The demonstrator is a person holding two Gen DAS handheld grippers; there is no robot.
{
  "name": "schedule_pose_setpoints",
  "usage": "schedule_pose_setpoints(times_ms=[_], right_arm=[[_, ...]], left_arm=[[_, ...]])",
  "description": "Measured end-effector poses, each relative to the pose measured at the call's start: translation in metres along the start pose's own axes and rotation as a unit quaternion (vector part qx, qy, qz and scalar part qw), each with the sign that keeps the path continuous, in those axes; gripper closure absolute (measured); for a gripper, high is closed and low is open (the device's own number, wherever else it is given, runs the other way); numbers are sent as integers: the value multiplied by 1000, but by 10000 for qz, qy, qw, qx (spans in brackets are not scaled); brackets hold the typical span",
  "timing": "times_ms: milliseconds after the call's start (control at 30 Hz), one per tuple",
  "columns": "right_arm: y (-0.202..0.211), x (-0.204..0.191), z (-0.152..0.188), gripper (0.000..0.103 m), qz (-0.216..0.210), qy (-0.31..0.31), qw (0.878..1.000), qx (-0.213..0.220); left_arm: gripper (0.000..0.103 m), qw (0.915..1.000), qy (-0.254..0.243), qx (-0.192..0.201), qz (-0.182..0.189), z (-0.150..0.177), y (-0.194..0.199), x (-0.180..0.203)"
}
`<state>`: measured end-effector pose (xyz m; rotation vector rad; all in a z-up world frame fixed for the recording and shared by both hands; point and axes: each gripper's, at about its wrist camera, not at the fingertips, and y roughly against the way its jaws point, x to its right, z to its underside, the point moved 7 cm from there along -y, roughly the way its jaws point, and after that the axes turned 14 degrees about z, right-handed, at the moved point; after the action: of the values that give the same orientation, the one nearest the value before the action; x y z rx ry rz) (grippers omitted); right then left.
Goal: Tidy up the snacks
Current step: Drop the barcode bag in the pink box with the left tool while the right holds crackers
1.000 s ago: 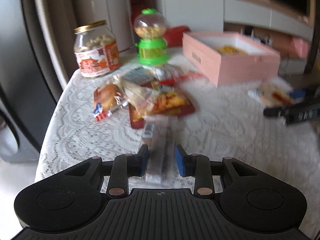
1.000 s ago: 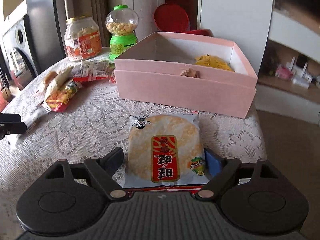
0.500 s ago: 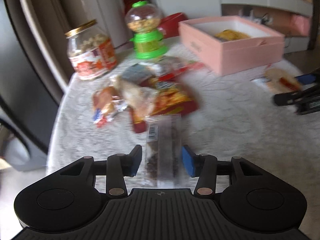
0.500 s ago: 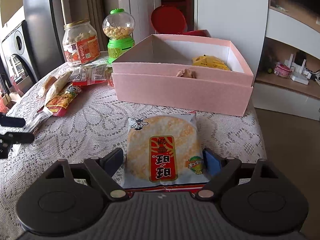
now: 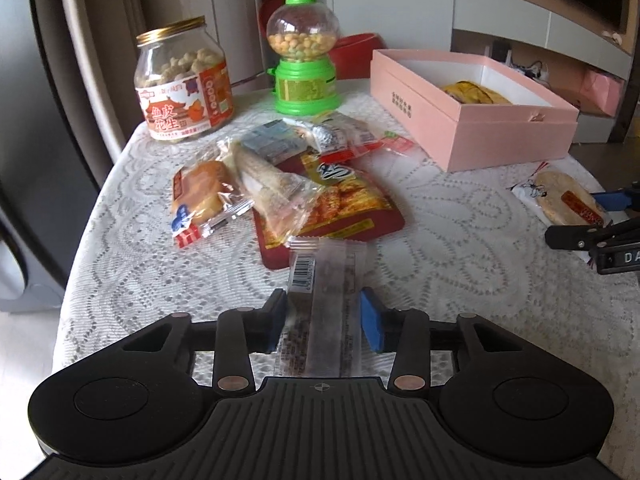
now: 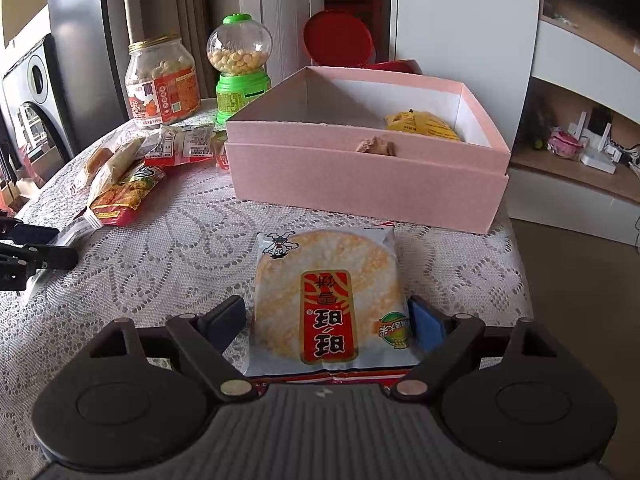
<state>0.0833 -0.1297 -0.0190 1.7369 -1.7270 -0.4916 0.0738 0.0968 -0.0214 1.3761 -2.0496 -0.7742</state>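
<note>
the left claw is partly open, with a long clear snack bar lying between its two fingers. the left finger looks like it sits right at the wrapper's edge, and the right blue pad is just beside the other edge with a small gap. the bar lies flat on the white lace cloth

the right claw is spread wide around a round rice cracker pack. the dark left finger stands a little apart from the pack, and the blue pad on the right is touching or almost touching its edge; i cannot tell which. the pack lies flat on the cloth, near the front of the pink box

the pink box has no lid on and a yellow bag lies inside it, at the right end

a pile of snack packs lies in the middle of the table, with a red bag at the bottom and a small bun pack on its left side. behind the pile stand a glass jar of nuts and a green candy machine, side by side
</note>
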Motion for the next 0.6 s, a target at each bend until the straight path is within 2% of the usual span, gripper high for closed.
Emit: schedule_pose_setpoints(times_ms=[167, 333, 400, 467, 600], right_arm=[[0, 0, 0, 15, -1, -1, 10000, 0], [1, 2, -1, 16, 57, -42, 10000, 6], [2, 4, -1, 20, 107, -79, 9999, -36], [5, 6, -1, 28, 13, -150, 9998, -134], [18, 13, -2, 29, -406, -233, 9983, -349]], left_arm=[[59, 9983, -44, 143, 567, 0, 3, 29], [59, 9956, -175, 191, 896, -6, -1, 59], [59, 9944, -173, 207, 1019, -9, -5, 69], [59, 9932, -156, 260, 1126, -11, -5, 78], [59, 9910, -166, 303, 1292, -13, -9, 96]])
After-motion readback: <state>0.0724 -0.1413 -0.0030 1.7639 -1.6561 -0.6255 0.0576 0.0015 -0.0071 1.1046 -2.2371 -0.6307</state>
